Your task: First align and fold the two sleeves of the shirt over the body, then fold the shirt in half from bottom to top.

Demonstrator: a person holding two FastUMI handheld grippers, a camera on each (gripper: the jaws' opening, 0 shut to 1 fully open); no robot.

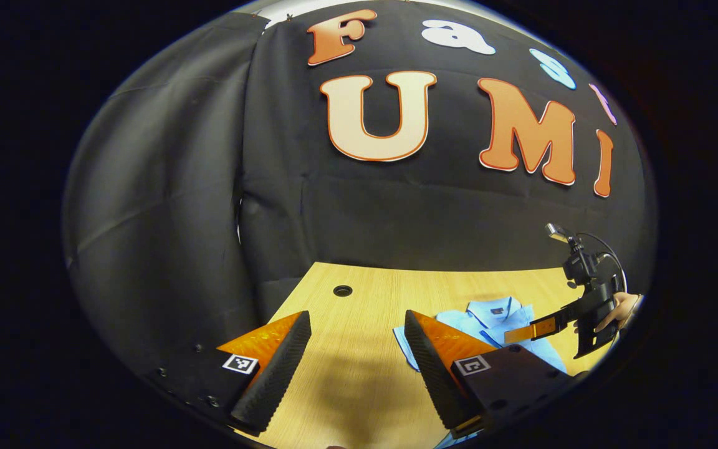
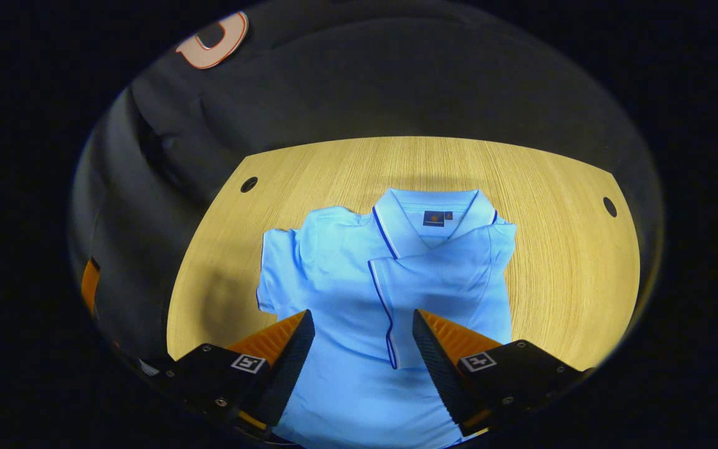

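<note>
A light blue polo shirt [image 2: 334,274] lies flat on the wooden table [image 2: 558,249], collar away from me. In the right gripper view, the sleeve on the right [image 2: 446,280] is folded over the body, while the sleeve on the left [image 2: 278,268] lies spread out. My right gripper [image 2: 363,313] hovers open over the shirt's lower middle with nothing between its fingers. My left gripper [image 1: 357,316] is open above bare table, to the left of the shirt [image 1: 490,315]. The left gripper view also shows the right gripper [image 1: 530,330] over the shirt, held by a hand [image 1: 624,308].
The table [image 1: 359,374] has a round cable hole [image 1: 342,290] near its far left corner and another hole [image 2: 609,206] at the far right. Black cloth walls close in the back and left sides. Bare wood surrounds the shirt.
</note>
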